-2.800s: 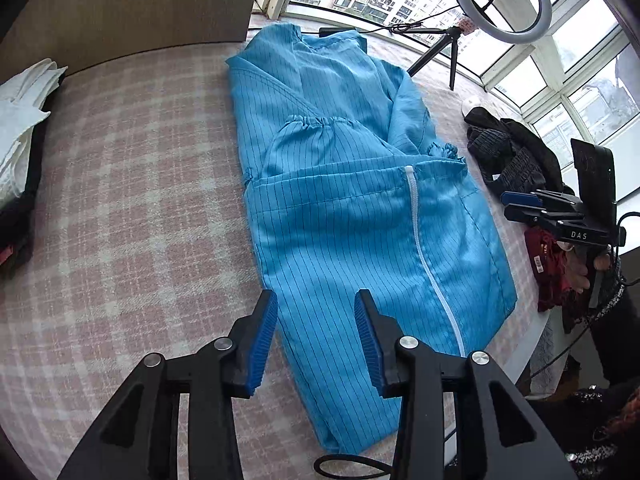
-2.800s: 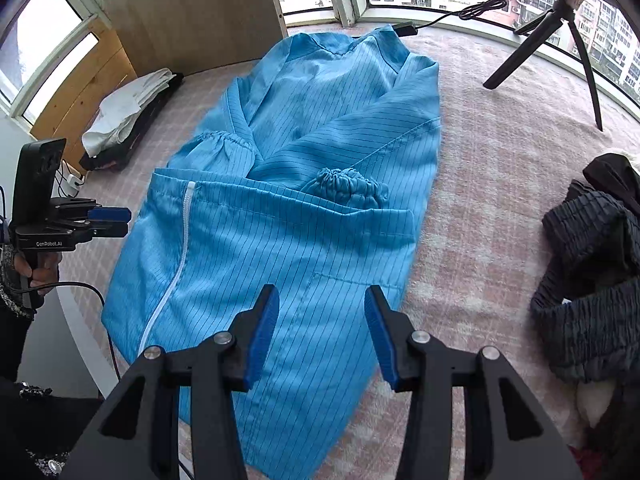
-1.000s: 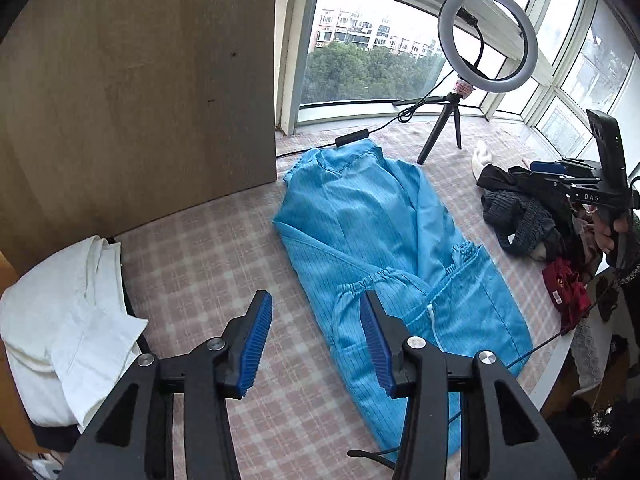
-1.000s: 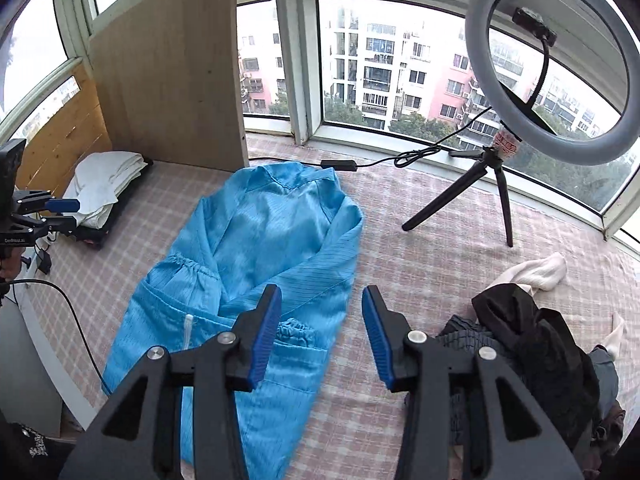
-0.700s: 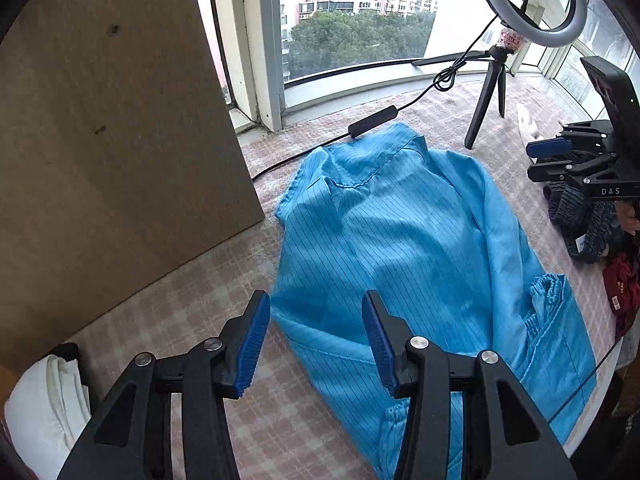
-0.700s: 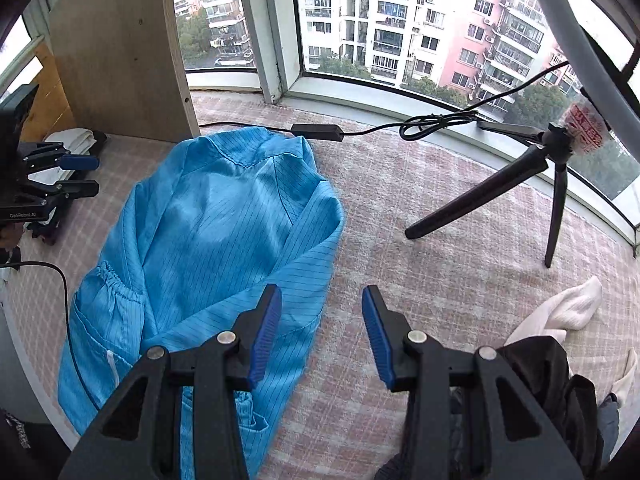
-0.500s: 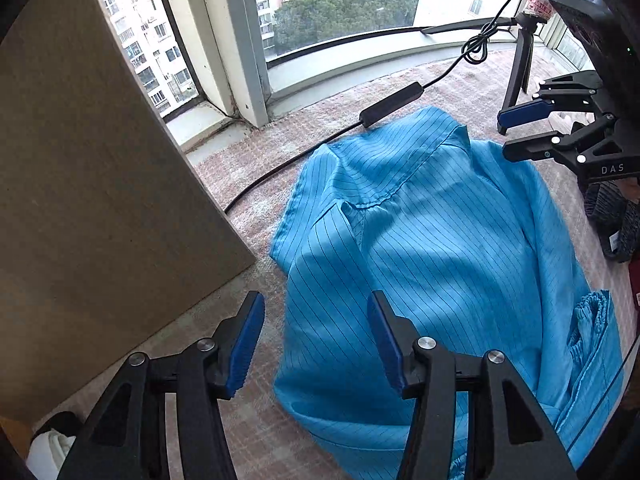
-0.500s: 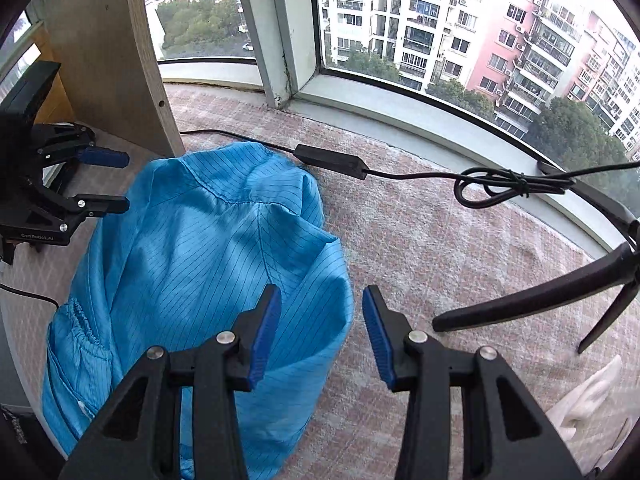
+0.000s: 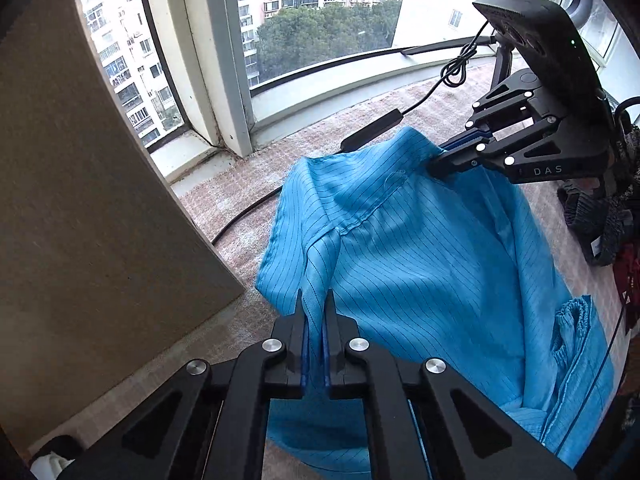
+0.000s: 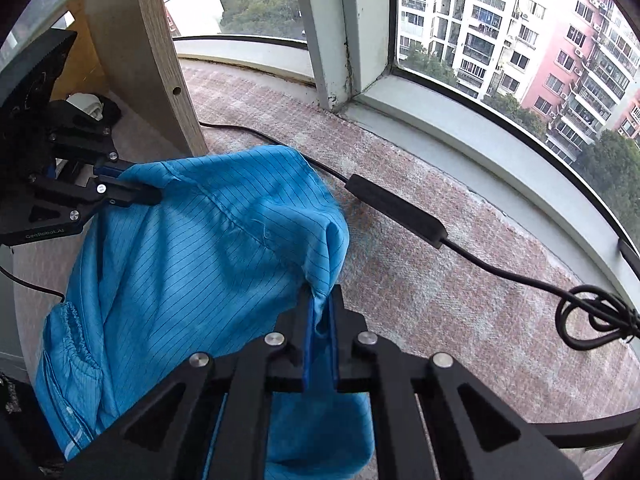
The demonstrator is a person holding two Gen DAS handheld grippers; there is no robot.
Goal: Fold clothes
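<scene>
Both grippers, left (image 9: pixel 314 320) and right (image 10: pixel 320 316), are pinching the shoulders of the blue pinstriped fabric coat (image 9: pixel 420 256), lifting its collar end off the checked tabletop's (image 10: pixel 420 280) window edge. Mid-fold; next I'm probably carrying it toward the hem.

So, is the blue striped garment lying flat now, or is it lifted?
Lifted at its collar end. The left gripper and right gripper are each shut on a top corner of the blue striped garment, and the fabric sags between them.

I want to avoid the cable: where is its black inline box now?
In the right wrist view, the black inline box lies on the checked cloth, right of the blue garment's collar.
</scene>
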